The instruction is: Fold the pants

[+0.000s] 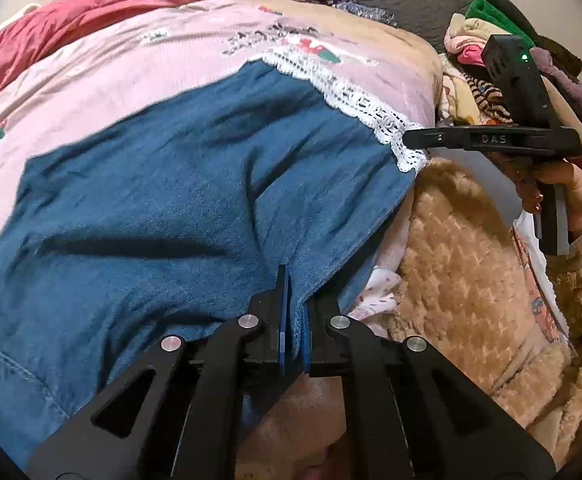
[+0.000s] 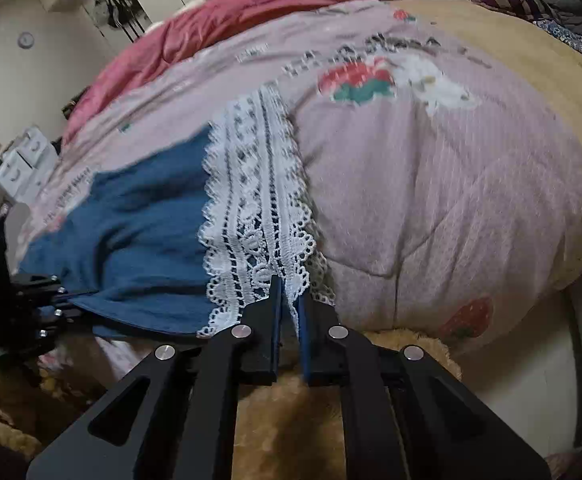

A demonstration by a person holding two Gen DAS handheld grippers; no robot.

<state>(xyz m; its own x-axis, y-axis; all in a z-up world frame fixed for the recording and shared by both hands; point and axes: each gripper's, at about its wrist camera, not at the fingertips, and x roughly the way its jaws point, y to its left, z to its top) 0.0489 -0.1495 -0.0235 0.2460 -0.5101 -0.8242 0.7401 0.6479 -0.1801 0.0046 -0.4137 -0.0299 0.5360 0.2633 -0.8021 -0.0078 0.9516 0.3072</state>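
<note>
Two grippers are seen over one pair of blue fleece pants (image 1: pixel 163 200), which is spread on a pink printed quilt (image 1: pixel 131 68) on the bed, with a white lace hem (image 2: pixel 255 208) at one end. One red duvet (image 2: pixel 271 4) is bunched behind the quilt, and one heap of mixed clothes (image 1: pixel 475 68) lies at the far right. The pants' near edge is cut off by the gripper body in the left wrist view, and the quilt print is too blurred to read. The left gripper (image 1: pixel 294 300) is shown with jaws nearly together, pinching a fold of blue fleece. The right gripper (image 2: pixel 289 300) is shown with jaws narrowly parted, clamped on the lace hem at the bed's near edge.
</note>
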